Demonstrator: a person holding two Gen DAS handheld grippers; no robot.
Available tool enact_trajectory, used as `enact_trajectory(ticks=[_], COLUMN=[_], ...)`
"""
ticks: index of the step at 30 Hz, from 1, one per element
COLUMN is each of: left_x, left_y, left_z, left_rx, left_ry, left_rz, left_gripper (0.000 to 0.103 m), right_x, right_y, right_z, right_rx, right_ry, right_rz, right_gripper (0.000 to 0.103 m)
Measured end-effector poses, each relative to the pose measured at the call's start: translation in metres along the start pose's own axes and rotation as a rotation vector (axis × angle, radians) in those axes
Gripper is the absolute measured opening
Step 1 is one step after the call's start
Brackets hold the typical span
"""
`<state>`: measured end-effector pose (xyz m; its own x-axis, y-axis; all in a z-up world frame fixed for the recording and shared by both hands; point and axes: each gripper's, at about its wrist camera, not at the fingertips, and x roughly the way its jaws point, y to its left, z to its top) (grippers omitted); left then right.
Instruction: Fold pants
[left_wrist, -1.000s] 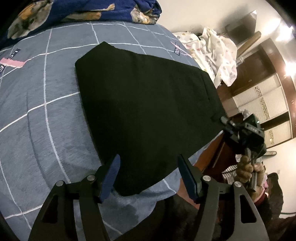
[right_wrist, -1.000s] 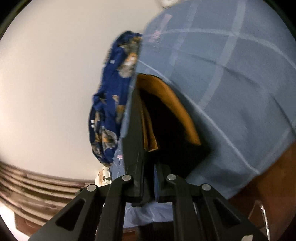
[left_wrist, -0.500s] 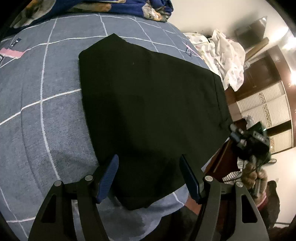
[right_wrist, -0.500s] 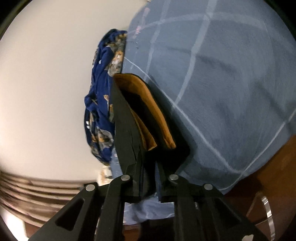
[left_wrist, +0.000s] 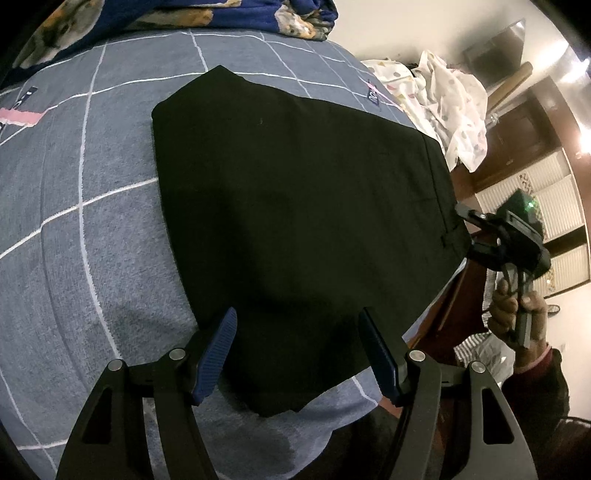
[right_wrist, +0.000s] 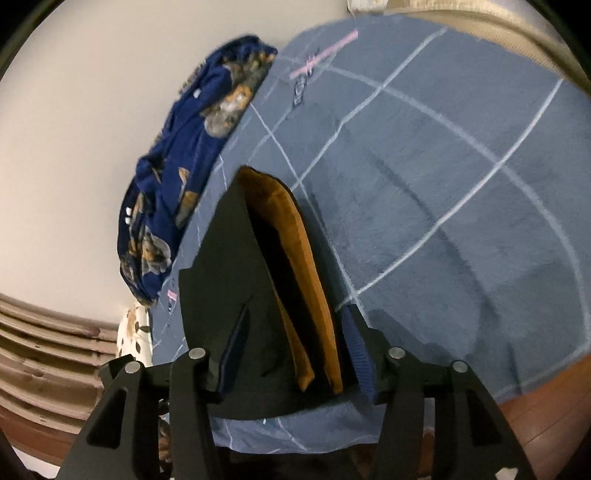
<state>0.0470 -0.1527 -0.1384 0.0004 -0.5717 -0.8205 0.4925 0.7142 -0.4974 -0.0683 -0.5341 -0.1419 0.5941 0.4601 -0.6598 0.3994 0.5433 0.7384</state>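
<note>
The black pants (left_wrist: 295, 221) lie folded flat on the blue-grey checked bed cover (left_wrist: 74, 229). My left gripper (left_wrist: 297, 350) is open and empty, its jaws spread over the near corner of the pants. My right gripper (left_wrist: 471, 230) shows at the pants' right edge in the left wrist view. In the right wrist view the right gripper (right_wrist: 295, 350) is open, its fingers either side of the pants' edge (right_wrist: 229, 295), where the orange lining (right_wrist: 306, 295) shows between the layers.
A dark blue printed blanket (left_wrist: 184, 14) is bunched at the bed's far side, also in the right wrist view (right_wrist: 184, 166). A white dotted cloth (left_wrist: 443, 103) lies at the far right corner. Brown wooden furniture (left_wrist: 524, 129) stands beyond the bed's right edge.
My right gripper has opened and let go of the pants' edge, which now lies on the bed. My left gripper stayed open and moved slightly forward over the pants' near corner.
</note>
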Motion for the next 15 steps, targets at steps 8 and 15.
enact_trajectory(ticks=[8,15], left_x=[-0.009,-0.016], left_y=[0.005,0.016], left_z=[0.003,0.004], left_rx=[-0.021,-0.054], left_ry=[-0.01,-0.021], left_rz=[0.01,0.033], left_gripper=[0.069,0.069], right_x=[-0.001,0.013], right_y=[0.019,0.009], right_z=[-0.011,-0.006], right_rx=[-0.042,-0.018], right_ry=[-0.015,0.007], right_rz=[0.049,0.058], right_gripper=[0.015,0.015])
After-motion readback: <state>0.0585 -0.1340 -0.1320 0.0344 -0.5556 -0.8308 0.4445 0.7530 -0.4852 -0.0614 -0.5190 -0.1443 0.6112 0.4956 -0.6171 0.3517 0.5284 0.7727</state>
